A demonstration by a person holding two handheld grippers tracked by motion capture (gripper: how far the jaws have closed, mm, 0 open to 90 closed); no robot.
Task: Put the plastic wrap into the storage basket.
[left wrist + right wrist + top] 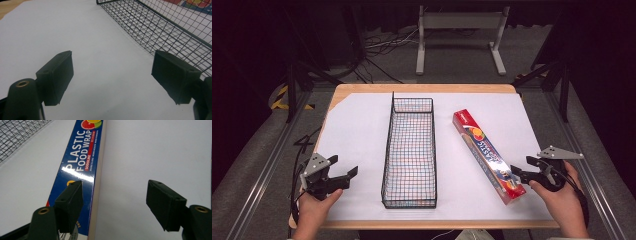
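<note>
— While I watched from the high view, the plastic food wrap box (pixel 488 155) lay flat on the white sheet (pixel 362 130), right of centre in the frame. Its long axis ran diagonally, the far end toward the upper middle, the near end toward the lower right.

— And the tools?

— I saw the right gripper (pixel 523 172) at the lower right, just at the box's near end. In the right gripper view its jaws stood apart, gripping nothing; the left-hand jaw hung over the blue printed face of the plastic food wrap box (pixel 77 167), the other over bare sheet. Whether a pad touched the box, I couldn't tell. The left gripper (pixel 343 167) sat at the lower left, jaws spread wide with only the white sheet (pixel 105 62) between them.

— Room to move?

— The wire basket (pixel 409 150) stood in the middle of the frame, long axis running near to far, well apart from the box at the far end and nearer at its front corner. I had open sheet right of the box up to the table edge (pixel 532 125), and a broad bare stretch between the left gripper and the basket. In the left gripper view, the wire basket (pixel 160 27) filled the upper right.
</note>
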